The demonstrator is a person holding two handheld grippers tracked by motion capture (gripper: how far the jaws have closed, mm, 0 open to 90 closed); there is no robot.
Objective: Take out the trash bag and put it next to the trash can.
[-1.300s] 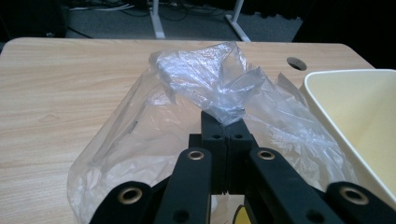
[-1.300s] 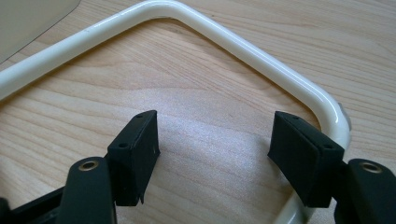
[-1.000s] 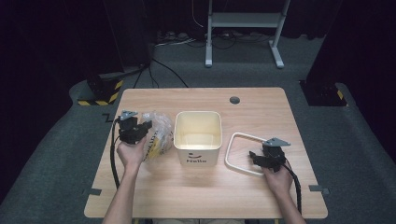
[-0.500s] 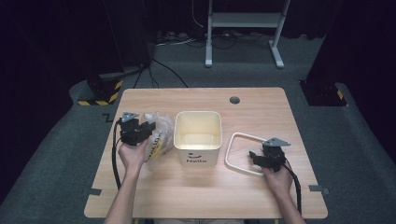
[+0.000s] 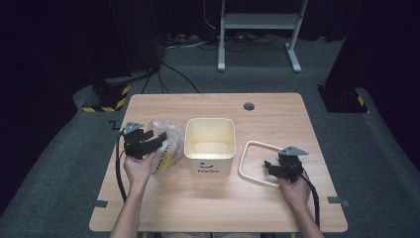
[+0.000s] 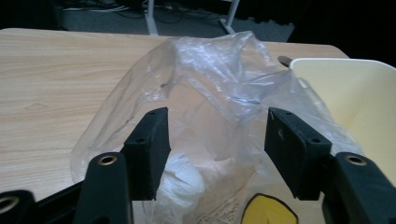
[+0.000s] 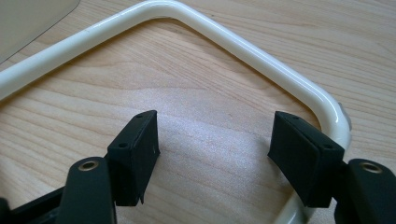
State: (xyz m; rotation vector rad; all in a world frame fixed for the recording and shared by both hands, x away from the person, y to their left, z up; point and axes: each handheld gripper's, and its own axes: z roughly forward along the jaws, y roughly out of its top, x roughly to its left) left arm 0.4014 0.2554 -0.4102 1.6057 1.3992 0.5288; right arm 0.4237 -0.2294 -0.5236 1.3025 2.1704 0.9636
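- The wooden tabletop [image 5: 277,124] is lying bare along its far edge and its near edge, leaving open room in front of both hands.
- The cream bin [image 5: 209,145] is standing upright near the middle, its mouth open, just beside the bag on its left and near the frame on its right.
- The white frame [image 5: 253,158], a rounded loop, is lying flat to the right of the bin, well in from the tabletop's right edge.
- The clear plastic bag [image 5: 166,144] is sitting crumpled just left of the bin, away from the left edge.
- The left gripper [image 5: 148,144] is reaching at the bag; its fingers [image 6: 149,149] have just been opening and are standing spread with the film bulging between them, not pressing it.
- The right gripper [image 5: 273,166] is hovering over the frame's near right corner, fingers [image 7: 135,154] spread, the rail passing just beside the right one.
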